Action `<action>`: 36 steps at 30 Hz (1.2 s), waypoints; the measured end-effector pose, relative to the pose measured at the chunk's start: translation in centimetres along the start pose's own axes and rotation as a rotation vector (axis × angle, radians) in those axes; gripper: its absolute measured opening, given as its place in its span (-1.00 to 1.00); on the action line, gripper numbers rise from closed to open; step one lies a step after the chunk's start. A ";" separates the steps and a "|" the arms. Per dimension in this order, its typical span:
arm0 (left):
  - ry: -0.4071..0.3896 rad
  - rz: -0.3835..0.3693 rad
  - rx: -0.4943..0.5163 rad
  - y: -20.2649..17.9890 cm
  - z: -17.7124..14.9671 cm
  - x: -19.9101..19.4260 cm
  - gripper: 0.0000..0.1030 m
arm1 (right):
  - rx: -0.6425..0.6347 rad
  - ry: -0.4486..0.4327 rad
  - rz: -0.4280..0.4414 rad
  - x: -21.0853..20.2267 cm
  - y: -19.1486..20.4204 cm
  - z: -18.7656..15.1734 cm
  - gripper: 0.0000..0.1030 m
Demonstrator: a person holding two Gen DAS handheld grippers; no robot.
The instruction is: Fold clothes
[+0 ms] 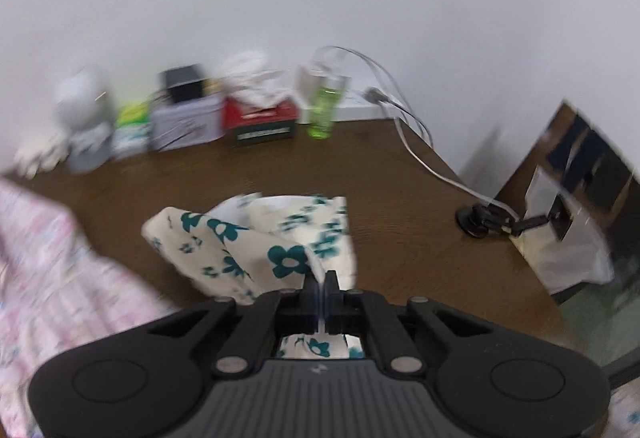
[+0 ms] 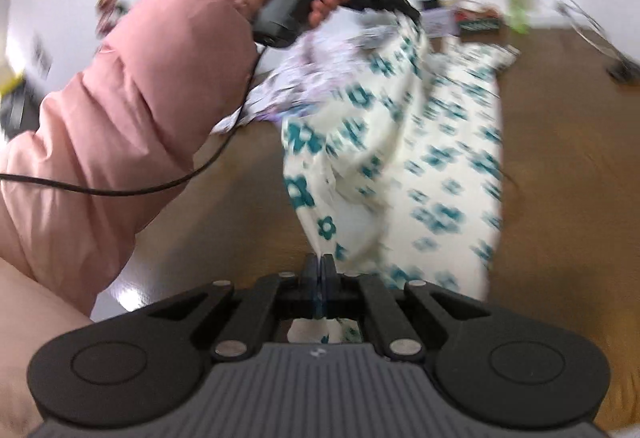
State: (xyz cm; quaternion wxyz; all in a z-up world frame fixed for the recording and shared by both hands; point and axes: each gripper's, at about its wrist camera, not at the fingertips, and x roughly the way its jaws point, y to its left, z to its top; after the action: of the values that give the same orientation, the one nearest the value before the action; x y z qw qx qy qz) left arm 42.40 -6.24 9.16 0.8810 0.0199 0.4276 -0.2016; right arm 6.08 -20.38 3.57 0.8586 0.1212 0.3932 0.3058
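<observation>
Item: white garment with teal flowers (image 2: 440, 158), draped over the brown tabletop (image 1: 400, 166), stretched toward 12 o'clock. Left tool (image 1: 319, 278) and right tool (image 2: 319, 262) each clamped on a fabric edge. Advice: keep both edges taut and level, lay flat before creasing.

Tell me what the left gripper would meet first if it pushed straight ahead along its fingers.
Probably the floral garment itself: the left gripper is shut on its edge, and more of the cloth bunches directly ahead on the brown table. Blur leaves depth uncertain.
</observation>
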 end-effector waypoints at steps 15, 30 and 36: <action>-0.045 -0.030 0.120 -2.7 -3.6 -2.3 0.32 | 0.146 -0.016 0.018 -2.2 -7.0 -1.3 -0.22; 0.031 -0.006 0.280 0.6 -12.5 -5.2 0.19 | 0.342 0.058 -0.032 0.7 -11.9 -0.3 -0.96; -0.007 -0.086 0.456 -4.0 -13.6 -3.5 0.20 | 0.262 -0.039 -0.228 -3.8 -11.8 1.9 -0.37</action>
State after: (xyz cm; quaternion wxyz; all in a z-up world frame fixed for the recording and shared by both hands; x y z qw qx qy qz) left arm 28.82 -5.86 3.79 0.8457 0.1994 0.3685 -0.3306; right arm 10.70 -31.90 1.83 0.8722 0.1925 0.4240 0.1501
